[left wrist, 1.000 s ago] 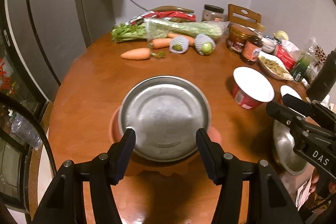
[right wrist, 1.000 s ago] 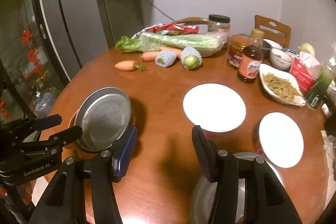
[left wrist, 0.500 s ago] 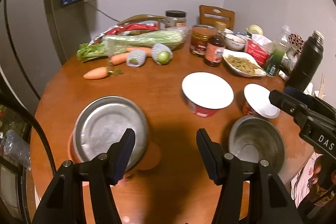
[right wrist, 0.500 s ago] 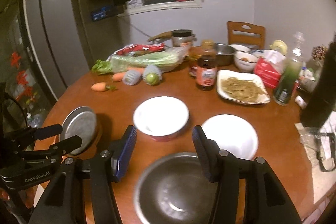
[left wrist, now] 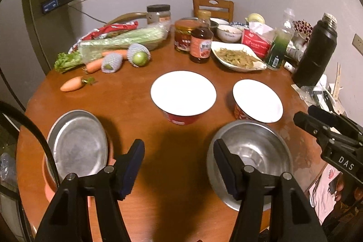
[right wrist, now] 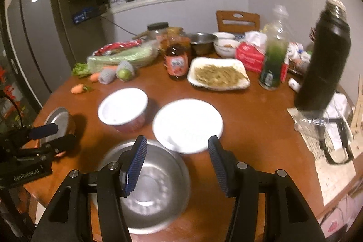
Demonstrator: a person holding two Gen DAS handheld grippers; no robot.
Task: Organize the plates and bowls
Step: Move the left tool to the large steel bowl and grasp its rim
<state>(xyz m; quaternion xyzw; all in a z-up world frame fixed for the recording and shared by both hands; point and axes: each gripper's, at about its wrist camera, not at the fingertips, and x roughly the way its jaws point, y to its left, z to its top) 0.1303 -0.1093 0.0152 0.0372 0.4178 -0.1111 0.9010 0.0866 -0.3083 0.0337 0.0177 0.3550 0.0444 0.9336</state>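
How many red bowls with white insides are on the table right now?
2. The larger red bowl stands mid-table; the smaller red bowl is to its right, just behind the steel bowl. Others may be hidden in the far clutter.

on the round table (left wrist: 136, 106), the metal plate (left wrist: 78, 146) sits on an orange dish at the near left edge; the metal bowl (left wrist: 254, 151) lies near the front right; behind it stand two bowls (left wrist: 183, 94) side by side, the second bowl (left wrist: 257, 100) to the right; carrots (left wrist: 71, 84) and bagged celery (left wrist: 122, 39) lie at the far left; a sauce bottle (left wrist: 200, 44) and a food dish (left wrist: 238, 57) stand behind the bowls; a flask (left wrist: 316, 51) stands at the far right.
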